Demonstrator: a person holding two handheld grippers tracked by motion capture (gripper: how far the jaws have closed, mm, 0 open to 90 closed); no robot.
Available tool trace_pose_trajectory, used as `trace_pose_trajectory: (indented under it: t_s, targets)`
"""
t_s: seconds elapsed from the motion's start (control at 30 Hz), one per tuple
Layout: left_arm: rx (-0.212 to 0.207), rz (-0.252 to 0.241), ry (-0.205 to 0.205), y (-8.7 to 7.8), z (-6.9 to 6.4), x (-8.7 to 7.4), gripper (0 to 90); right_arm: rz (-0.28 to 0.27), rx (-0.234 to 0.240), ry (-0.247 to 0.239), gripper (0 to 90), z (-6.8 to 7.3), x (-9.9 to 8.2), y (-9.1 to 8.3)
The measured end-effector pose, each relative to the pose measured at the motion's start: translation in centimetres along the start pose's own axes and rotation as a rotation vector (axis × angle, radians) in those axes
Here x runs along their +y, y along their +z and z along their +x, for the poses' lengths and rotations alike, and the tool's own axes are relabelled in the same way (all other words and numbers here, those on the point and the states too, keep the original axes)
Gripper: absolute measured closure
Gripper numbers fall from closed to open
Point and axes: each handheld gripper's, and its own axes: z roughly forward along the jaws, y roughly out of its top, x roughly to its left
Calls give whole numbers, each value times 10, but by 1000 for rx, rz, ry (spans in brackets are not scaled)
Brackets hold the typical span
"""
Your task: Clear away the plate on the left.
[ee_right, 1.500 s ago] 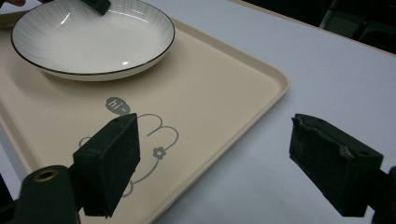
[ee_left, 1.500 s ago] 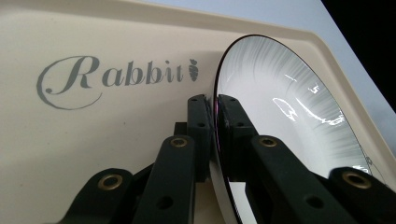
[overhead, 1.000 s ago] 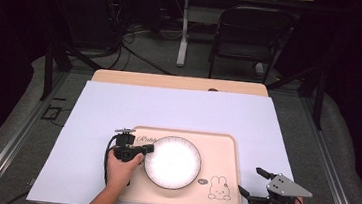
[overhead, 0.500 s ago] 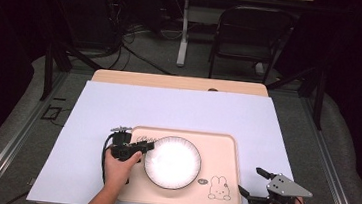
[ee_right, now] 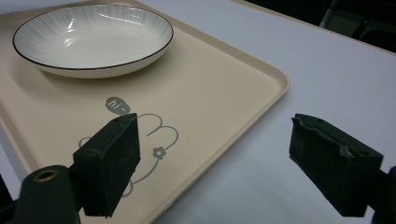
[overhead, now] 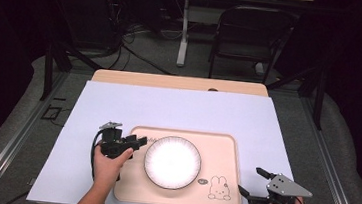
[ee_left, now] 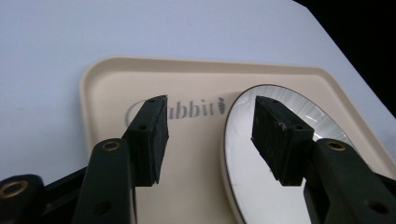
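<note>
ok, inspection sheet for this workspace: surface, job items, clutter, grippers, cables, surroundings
Surface: white sheet covering a wooden table; no spills seen.
Job's things: white striped plate with a dark rim, empty, sitting on the left part of the beige rabbit-print tray.
Clutter: nothing seen.
Grippers: left gripper at the plate's left rim, its jaws have just been opening, nothing pressed between them. Right gripper open and empty, one jaw over the tray's corner by the rabbit print, the other over the sheet.
Cables: one black cable looping from the left gripper; more cables on the floor behind the table.
Surroundings: dark room, black chair, a table leg, grey floor.
</note>
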Motion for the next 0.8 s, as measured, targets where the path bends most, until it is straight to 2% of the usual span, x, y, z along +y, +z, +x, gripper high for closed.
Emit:
trace_pose_trajectory:
  t_s: [0.2,0.5,0.53,0.67,0.8]
  targets:
    - [59,-46,5,-22,15,0,439,1,-1,-2,157,0,0,0]
    - [119,-52,4,-38,29,-5,438,1,-2,-2,157,0,0,0]
    - [124,-52,-5,-41,32,-7,433,0,-2,-2,157,1,0,0]
    - [137,-47,1,-44,38,-15,431,-1,-3,-2,157,1,0,0]
    - [133,-55,-11,-45,43,-21,435,-2,-4,-1,157,1,0,0]
